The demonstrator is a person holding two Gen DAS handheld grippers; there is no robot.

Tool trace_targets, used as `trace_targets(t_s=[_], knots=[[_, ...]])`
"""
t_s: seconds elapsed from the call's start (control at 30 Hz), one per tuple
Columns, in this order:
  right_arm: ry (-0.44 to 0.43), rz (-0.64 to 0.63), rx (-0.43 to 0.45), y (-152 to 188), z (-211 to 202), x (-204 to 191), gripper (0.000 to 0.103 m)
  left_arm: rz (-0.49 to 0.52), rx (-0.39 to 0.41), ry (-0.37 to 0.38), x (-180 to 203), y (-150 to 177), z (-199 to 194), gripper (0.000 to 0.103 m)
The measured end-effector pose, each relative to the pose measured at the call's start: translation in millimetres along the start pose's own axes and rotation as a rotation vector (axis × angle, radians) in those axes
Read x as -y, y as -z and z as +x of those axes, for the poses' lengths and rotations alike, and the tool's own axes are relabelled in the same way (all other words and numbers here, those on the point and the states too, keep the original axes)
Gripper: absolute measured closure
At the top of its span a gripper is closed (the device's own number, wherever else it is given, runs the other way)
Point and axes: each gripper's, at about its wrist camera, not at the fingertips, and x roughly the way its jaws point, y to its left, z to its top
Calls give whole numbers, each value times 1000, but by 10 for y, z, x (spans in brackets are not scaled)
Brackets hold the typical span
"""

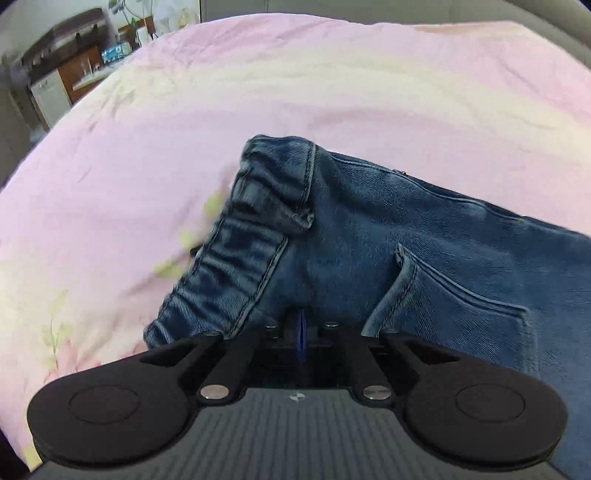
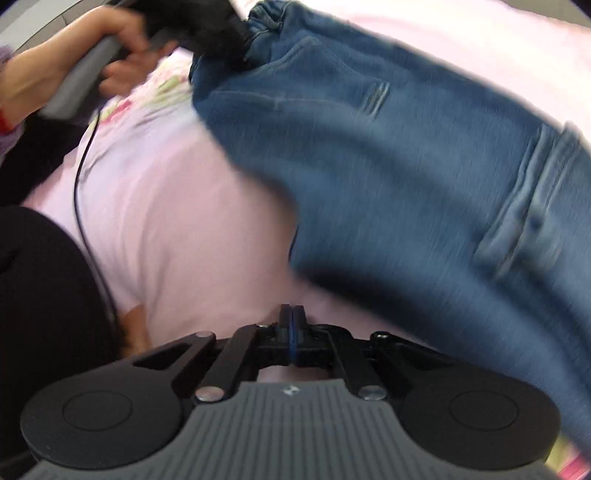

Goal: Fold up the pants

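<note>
Blue denim pants (image 1: 369, 236) lie on a pink bedsheet (image 1: 258, 92), with the elastic waistband (image 1: 236, 254) to the left in the left wrist view. My left gripper (image 1: 301, 321) is shut on the pants just below the waistband, with the denim bunched over its tips. In the right wrist view the pants (image 2: 388, 166) stretch blurred from upper left to lower right. My right gripper (image 2: 291, 314) is shut with nothing between its tips, over the sheet beside the pants' near edge. The left gripper (image 2: 221, 33) shows there, gripping the waistband end.
The person's hand (image 2: 74, 62) holds the left gripper's handle at upper left, and a black cable (image 2: 85, 206) trails over the pink sheet (image 2: 177, 206). A dark-clothed leg (image 2: 44, 288) is at left. Furniture and shelves (image 1: 66, 62) stand beyond the bed.
</note>
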Motion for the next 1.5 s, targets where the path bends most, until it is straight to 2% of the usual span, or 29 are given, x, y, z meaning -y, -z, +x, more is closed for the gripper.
trace_targets(t_s=[0.07, 0.17, 0.33, 0.47, 0.53, 0.6, 0.73, 0.83, 0.9, 1.0, 1.17, 1.27, 1.33, 1.4, 1.47, 1.5], knots=[[-5, 32, 1, 6, -34, 32, 103, 9, -26, -8, 25, -72, 85, 96], [-28, 64, -2, 7, -93, 78, 103, -31, -50, 31, -84, -138, 94, 96], [-20, 60, 38, 4, -358, 81, 103, 7, -22, 40, -81, -140, -165, 97], [-22, 79, 99, -38, -666, 173, 103, 71, 26, 96, 36, -128, -465, 96], [14, 69, 133, -111, -771, 234, 103, 113, 41, 109, 109, -147, -526, 90], [69, 64, 152, -215, -793, 325, 103, 140, 49, 111, 188, -161, -498, 90], [155, 105, 143, -473, -622, 661, 101, 125, 33, 116, 179, -245, -317, 90], [177, 143, 110, -634, -376, 952, 95, 104, 14, 88, 155, -290, -143, 89], [182, 145, 93, -707, -221, 1053, 96, 75, 2, 88, 107, -331, -34, 90], [201, 125, 66, -814, -2, 1139, 100, 42, -16, 80, 52, -380, 104, 96], [222, 117, 43, -940, 206, 1208, 103, -43, -55, 51, 13, -497, 362, 96], [197, 131, 45, -949, 137, 1243, 103, 17, -61, -24, 180, -551, 333, 97], [175, 128, 57, -935, 40, 1252, 103, 92, -23, -71, 320, -522, 197, 97], [156, 137, 78, -884, -113, 1268, 91, 116, 9, -57, 400, -471, 54, 97], [125, 152, 102, -820, -285, 1291, 82, 85, 20, 5, 460, -428, -116, 95], [120, 154, 113, -785, -372, 1304, 80, 77, 32, 13, 504, -411, -206, 97]])
